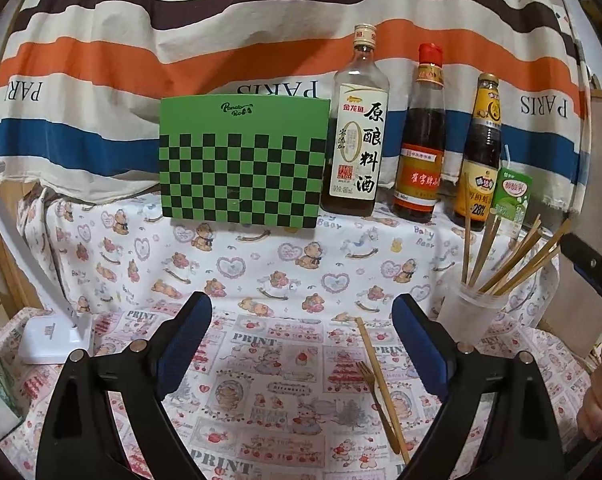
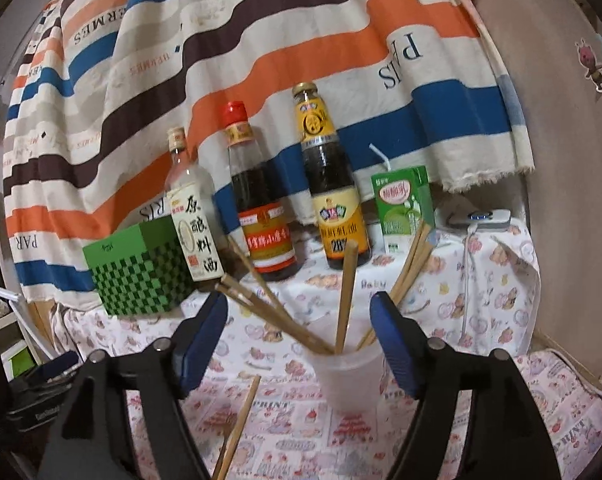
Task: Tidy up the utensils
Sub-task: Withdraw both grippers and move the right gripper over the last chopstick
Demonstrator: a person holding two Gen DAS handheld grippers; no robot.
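A translucent plastic cup (image 1: 469, 312) (image 2: 349, 376) stands on the patterned cloth and holds several bamboo chopsticks (image 1: 501, 256) (image 2: 347, 292) that fan outward. My right gripper (image 2: 299, 300) is open just in front of and above the cup. One chopstick stands upright between its blue pads (image 2: 393, 344) and touches neither. My left gripper (image 1: 301, 308) is open over bare cloth with nothing between its fingers. A loose chopstick (image 1: 381, 388) (image 2: 241, 420) and a small bamboo fork (image 1: 375, 392) lie side by side on the cloth near the left gripper's right finger.
At the back stand a green chequered box (image 1: 241, 164), three sauce bottles (image 1: 357, 136) (image 1: 421, 140) (image 1: 479, 156) and a green drink carton (image 1: 513, 200), before a striped cloth. A white lamp base (image 1: 53, 336) sits left. A person's hand (image 1: 597, 400) shows at the right edge.
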